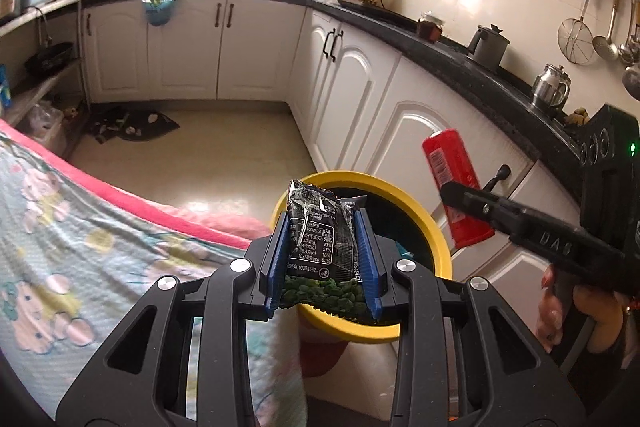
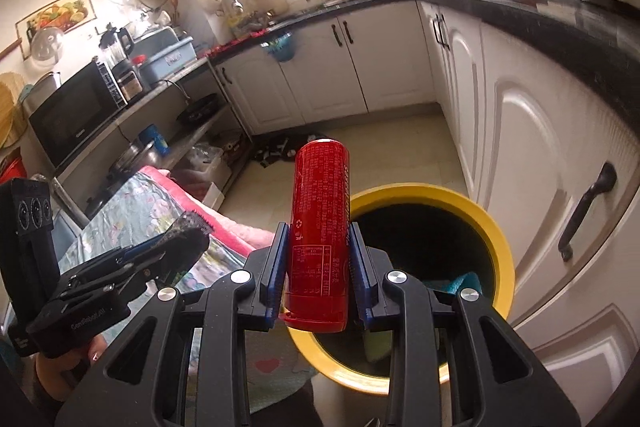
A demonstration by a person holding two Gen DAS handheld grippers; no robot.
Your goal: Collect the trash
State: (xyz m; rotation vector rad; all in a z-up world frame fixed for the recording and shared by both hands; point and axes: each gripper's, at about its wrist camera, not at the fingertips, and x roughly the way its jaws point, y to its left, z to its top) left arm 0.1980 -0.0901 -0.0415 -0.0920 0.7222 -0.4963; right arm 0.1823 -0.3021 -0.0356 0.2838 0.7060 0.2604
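We hold our left tongs (image 1: 325, 259) clamped on a crumpled black snack packet (image 1: 320, 247), its blue pads pressing both sides, the packet sticking up above the yellow-rimmed bin (image 1: 432, 223) that stands on the floor by the white cabinets (image 1: 360, 83). Our right tongs (image 2: 318, 267) grip a red can (image 2: 318, 235) upright between the pads, just to the left of the bin's yellow rim (image 2: 496, 227) in the right wrist view. Inside the dark bin we see something teal and something pale green. To the left lies a flowered cloth (image 1: 60, 227) with a pink border. A hand (image 1: 560, 307) grips the right tongs' handle.
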